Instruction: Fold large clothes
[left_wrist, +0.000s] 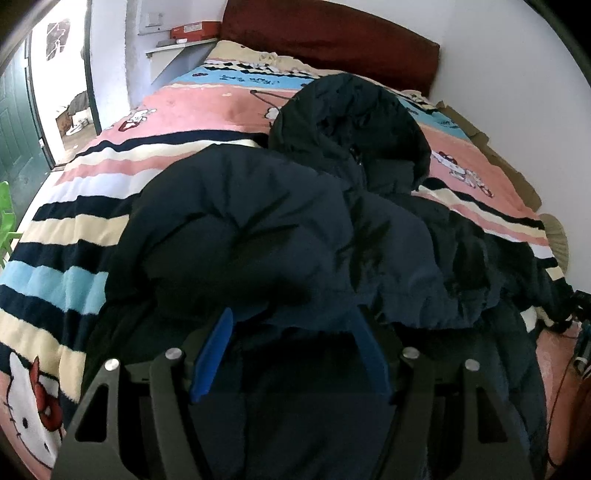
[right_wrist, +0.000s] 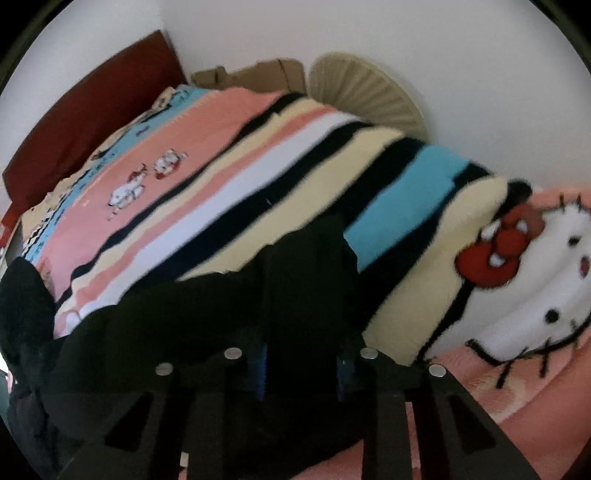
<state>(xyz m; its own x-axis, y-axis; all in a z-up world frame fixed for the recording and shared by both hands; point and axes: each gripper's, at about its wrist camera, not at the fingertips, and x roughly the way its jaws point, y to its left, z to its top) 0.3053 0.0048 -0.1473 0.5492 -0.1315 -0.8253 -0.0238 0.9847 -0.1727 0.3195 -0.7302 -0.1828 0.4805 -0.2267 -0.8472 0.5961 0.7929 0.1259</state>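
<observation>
A dark navy puffer jacket (left_wrist: 288, 236) with a hood (left_wrist: 351, 122) lies crumpled on the striped Hello Kitty blanket (left_wrist: 74, 229). My left gripper (left_wrist: 291, 332) has blue fingers (left_wrist: 214, 354) set wide apart, and the jacket's hem bunches between and over them. In the right wrist view a fold of the same black fabric (right_wrist: 306, 280) lies over my right gripper (right_wrist: 301, 354); its blue fingers (right_wrist: 258, 369) stand apart with the cloth between them. Whether either gripper pinches the cloth is hidden.
The bed has a dark red headboard (left_wrist: 332, 33) against a white wall. An open doorway (left_wrist: 62, 85) and a green chair (left_wrist: 7, 221) are at the left. Cardboard (right_wrist: 255, 75) and a beige fan (right_wrist: 369, 92) stand by the wall beyond the bed.
</observation>
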